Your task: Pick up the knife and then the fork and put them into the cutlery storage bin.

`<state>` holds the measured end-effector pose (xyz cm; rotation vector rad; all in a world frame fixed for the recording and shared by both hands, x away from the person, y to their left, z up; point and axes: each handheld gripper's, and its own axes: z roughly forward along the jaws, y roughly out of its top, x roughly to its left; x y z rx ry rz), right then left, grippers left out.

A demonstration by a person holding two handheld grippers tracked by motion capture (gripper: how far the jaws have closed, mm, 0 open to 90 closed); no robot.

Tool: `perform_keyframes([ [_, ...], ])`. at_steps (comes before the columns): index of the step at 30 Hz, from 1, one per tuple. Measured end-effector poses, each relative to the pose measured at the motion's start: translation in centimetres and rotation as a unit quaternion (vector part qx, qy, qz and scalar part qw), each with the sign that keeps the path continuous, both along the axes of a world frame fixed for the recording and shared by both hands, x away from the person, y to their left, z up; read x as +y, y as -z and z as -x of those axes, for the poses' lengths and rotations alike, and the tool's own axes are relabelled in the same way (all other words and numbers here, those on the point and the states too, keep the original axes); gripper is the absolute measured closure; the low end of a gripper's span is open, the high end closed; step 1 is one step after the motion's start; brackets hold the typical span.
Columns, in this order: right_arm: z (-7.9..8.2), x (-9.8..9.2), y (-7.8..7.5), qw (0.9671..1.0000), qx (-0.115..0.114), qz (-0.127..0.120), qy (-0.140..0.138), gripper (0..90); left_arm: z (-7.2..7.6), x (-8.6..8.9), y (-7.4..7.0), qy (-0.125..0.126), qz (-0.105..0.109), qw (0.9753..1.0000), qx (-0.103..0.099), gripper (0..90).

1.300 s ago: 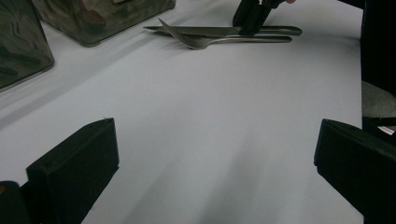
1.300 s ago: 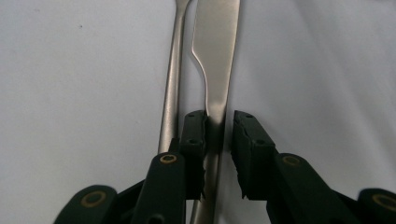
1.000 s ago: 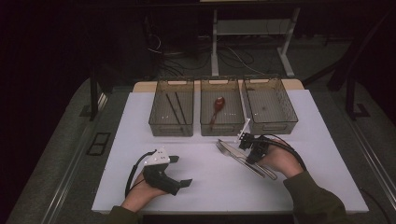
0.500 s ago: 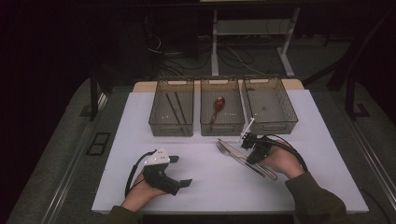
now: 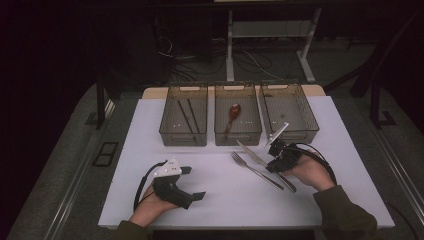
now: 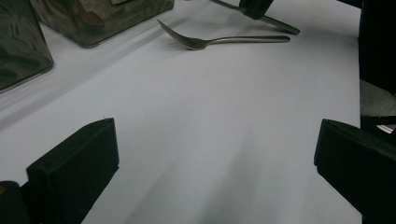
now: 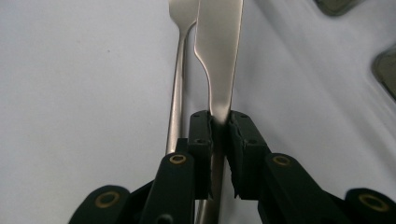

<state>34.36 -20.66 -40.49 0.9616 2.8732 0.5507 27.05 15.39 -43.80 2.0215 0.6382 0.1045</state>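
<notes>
**Right gripper clamped on knife**

Right gripper (image 7: 220, 122): jaws closed on the table knife (image 7: 219, 56) at its handle; knife on the white table (image 5: 325, 200), just beside the fork (image 5: 256, 170), in front of the right bin (image 5: 290, 111). Left gripper (image 5: 190, 182): jaws wide apart, holding nothing, resting near the front edge.

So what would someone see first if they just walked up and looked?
Probably the right claw, shut on the handle of a shiny table knife on the white table, with a fork lying right beside it. Next, the three clear bins at the far edge: the left bin holds chopsticks and the middle bin a reddish-brown spoon. The left claw rests open nearby.
</notes>
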Motion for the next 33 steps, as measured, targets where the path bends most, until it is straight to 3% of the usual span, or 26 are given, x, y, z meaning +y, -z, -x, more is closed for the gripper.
perform_keyframes([
  [6,0.1,-1.5,-0.7,0.9986,-0.004,-0.051,0.016,78.7,0.0,0.1,0.0,0.002,0.0,1.0,-0.005,0.0],
  [11,0.3,-3.0,-1.3,0.9954,-0.027,-0.088,0.026,78.7,0.0,0.1,0.0,0.003,0.0,1.0,-0.009,0.0],
  [22,0.5,-5.7,-2.1,0.9841,-0.064,-0.159,0.046,78.7,0.0,0.2,-0.1,0.005,0.006,0.9998,-0.018,0.0],
  [33,0.4,-7.9,-2.9,0.9701,-0.093,-0.21,0.079,78.9,0.0,0.1,0.0,0.006,0.007,0.9998,-0.017,0.0],
])
